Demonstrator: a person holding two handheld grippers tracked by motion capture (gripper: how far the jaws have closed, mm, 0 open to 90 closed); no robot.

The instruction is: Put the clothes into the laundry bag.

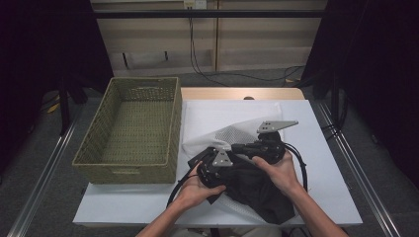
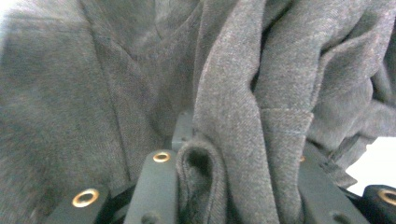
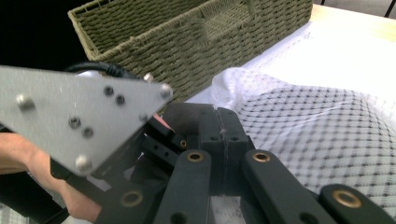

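Observation:
A dark grey garment (image 1: 254, 195) lies bunched near the front of the white table (image 1: 321, 168), partly over a white mesh bag (image 1: 231, 133). My left gripper (image 1: 221, 174) is at the garment's left edge. In the left gripper view the grey garment (image 2: 93, 116) is folded thickly between the jaws of my left gripper (image 2: 233, 154), which press on it. My right gripper (image 1: 238, 147) points left toward the basket. In the right gripper view my right gripper (image 3: 219, 122) has its jaws together on the edge of the mesh bag (image 3: 317, 135).
An olive woven basket (image 1: 123, 167) stands at the table's left with nothing inside; its wall (image 3: 187, 42) rises just beyond the grippers. The left gripper's grey plate (image 3: 79, 116) sits close beside the right jaws. Black cables loop around both hands.

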